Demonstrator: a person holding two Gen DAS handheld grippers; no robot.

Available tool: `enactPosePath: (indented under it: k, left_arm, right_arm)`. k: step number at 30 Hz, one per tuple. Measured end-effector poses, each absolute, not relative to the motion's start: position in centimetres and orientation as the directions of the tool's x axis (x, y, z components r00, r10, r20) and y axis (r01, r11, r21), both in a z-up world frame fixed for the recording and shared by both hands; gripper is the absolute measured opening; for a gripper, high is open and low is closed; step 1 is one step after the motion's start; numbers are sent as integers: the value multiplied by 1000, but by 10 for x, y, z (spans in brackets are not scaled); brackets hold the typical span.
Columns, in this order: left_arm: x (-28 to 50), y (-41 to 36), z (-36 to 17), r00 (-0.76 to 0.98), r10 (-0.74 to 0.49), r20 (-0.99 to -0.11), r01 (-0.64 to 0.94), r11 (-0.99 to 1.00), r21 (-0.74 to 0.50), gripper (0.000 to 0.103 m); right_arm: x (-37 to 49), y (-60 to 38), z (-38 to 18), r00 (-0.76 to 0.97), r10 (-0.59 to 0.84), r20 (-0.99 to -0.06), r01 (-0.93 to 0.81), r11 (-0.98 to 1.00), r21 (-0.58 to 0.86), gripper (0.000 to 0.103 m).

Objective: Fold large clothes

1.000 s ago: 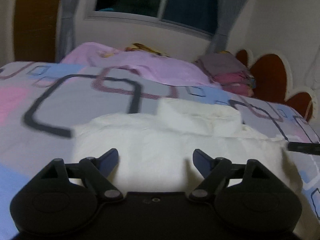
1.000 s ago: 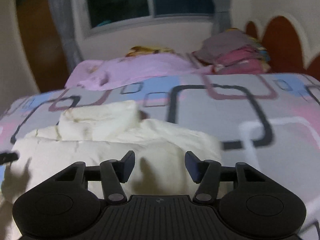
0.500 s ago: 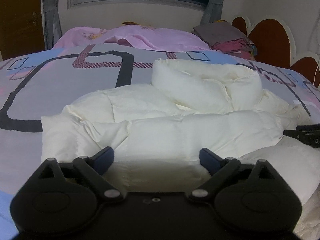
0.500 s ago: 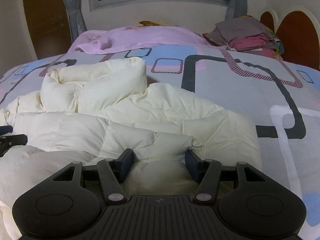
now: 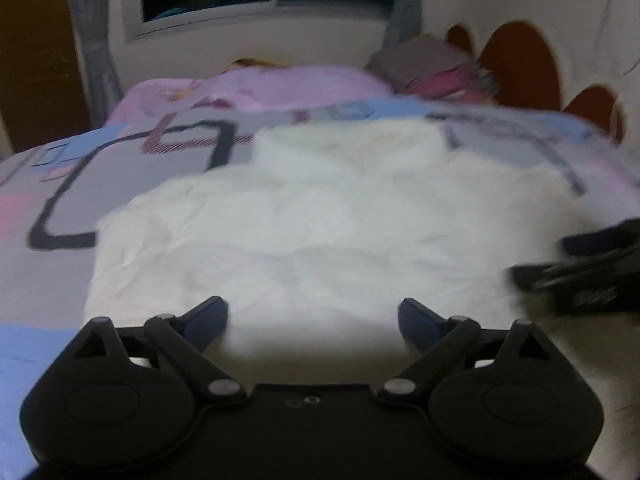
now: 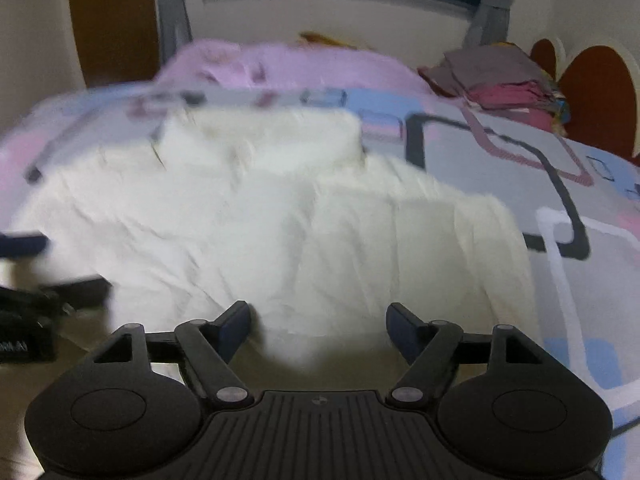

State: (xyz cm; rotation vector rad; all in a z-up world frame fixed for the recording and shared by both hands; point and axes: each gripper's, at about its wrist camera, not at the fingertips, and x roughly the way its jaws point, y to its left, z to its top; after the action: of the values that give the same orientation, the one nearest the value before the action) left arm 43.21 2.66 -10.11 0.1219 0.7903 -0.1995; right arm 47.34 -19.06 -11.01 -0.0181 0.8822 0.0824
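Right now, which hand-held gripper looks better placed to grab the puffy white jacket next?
Neither clearly: left hand-held gripper and right hand-held gripper, opening, both hover over the jacket's near edge, gripping nothing.

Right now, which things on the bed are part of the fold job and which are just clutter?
Job:
- white puffy garment
- left gripper, open over it
- right gripper, jaws opening, nothing pinched

Lying about:
- pink blanket
- folded clothes stack
- patterned bedspread, the work surface
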Motion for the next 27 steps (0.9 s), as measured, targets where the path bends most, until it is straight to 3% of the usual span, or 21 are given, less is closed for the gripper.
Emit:
enactPosePath:
  k: [7,9,12,14,20,27]
  left_arm:
    - [425,86,-112,683,-60,-728,130,991,41,96]
    - [429,101,-115,674,-62,-736,94,996,2,101]
    - [431,112,-111,669,-50,-741,62,998,-12,98]
    - [426,114,-103,676,-47,-735,68,998,-1,93]
    - [391,123,-95,698,-67,-713,119,993,24,102]
    - [358,136,-99,696,-81,-714,148,988,32,99]
  right_arm:
    - [468,-236,-120,616,22,-787,4,999,31,73]
    - [473,-243,-127,605,14,-796,24,999,35,74]
    - [475,-247,-121,596,22,-803,36,998,55,74]
    - [465,-252,-106,634,0,-773,58,997,48,73]
    - [421,-280,-86,662,-9,-749,121,988,95,73]
    - [355,-305,-77,659,-57,-750,218,969,118,73]
